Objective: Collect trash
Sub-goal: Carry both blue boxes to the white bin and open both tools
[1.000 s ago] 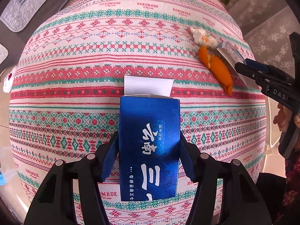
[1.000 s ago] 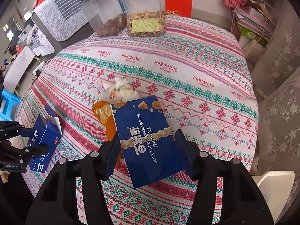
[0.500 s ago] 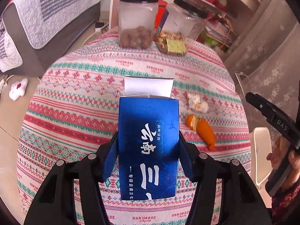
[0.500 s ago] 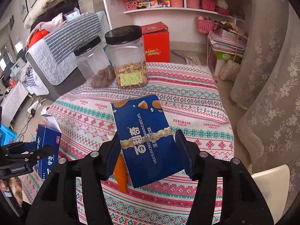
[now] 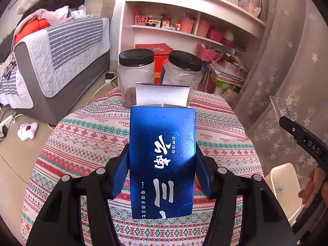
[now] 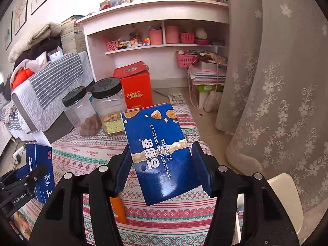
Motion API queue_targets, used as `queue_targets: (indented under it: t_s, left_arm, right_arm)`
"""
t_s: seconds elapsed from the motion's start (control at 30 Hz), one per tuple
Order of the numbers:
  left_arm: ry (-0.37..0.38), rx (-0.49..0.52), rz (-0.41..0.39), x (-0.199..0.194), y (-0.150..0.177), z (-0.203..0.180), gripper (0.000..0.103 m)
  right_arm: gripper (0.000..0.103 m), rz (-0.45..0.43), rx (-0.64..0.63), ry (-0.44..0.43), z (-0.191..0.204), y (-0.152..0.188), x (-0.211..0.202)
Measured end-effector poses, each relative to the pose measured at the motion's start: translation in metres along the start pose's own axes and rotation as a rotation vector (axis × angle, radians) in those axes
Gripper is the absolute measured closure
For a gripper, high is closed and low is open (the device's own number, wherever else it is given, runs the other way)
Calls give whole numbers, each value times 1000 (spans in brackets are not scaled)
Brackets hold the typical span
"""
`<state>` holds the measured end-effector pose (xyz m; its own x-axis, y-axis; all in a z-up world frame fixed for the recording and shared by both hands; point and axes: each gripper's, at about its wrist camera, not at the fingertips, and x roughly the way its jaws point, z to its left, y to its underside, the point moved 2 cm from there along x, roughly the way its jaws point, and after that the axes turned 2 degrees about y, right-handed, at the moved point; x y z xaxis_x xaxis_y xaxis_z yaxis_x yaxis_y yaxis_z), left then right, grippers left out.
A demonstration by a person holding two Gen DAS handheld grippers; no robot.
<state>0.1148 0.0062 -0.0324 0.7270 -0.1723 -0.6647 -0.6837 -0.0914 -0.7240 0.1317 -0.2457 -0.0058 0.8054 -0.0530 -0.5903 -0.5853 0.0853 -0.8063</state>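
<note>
Both boxes held above the patterned table.
Left gripper [image 5: 162,176] clamps the open blue carton [image 5: 162,160]; right gripper [image 6: 162,168] pinches the biscuit box [image 6: 160,153] askew, so I reckon it could slip.

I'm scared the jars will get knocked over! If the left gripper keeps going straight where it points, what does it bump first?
Probably the jars. The left gripper holds a blue box, whose white flap overlaps both black-lidded jars beyond it. Depth is unclear, though.

Two blue boxes [image 5: 162,160] [image 6: 162,155] above a red-and-teal patterned tablecloth [image 5: 86,135].
</note>
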Motion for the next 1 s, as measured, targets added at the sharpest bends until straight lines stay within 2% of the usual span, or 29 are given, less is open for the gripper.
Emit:
queue_targets:
  t_s: [0.2, 0.3, 0.53, 0.63, 0.67, 0.7, 0.77, 0.87, 1.0]
  left_arm:
    - [22, 23, -28, -5, 3, -22, 45]
    - [35, 45, -28, -4, 6, -33, 45]
    - [59, 84, -11, 1, 16, -52, 45]
    - [80, 78, 3, 3, 17, -59, 45]
    - [85, 84, 3, 4, 17, -64, 45]
    - [91, 91, 4, 4, 17, -69, 45]
    - [110, 115, 10, 4, 18, -82, 45]
    - [146, 153, 13, 5, 19, -110, 45]
    - [260, 123, 71, 15, 21, -157, 45]
  right_arm:
    - [48, -55, 91, 128, -43, 1, -25]
    - [48, -74, 153, 224, -72, 3, -38]
    - [47, 37, 315, 420, -151, 30, -42]
    - [45, 100, 347, 466, -176, 44, -40]
    - [39, 113, 348, 476, -182, 47, -41]
    - [28, 118, 346, 488, -187, 48, -43]
    - [18, 82, 355, 502, -194, 48, -53]
    - [10, 7, 364, 513, -204, 42, -73]
    - [7, -104, 393, 547, -219, 32, -102]
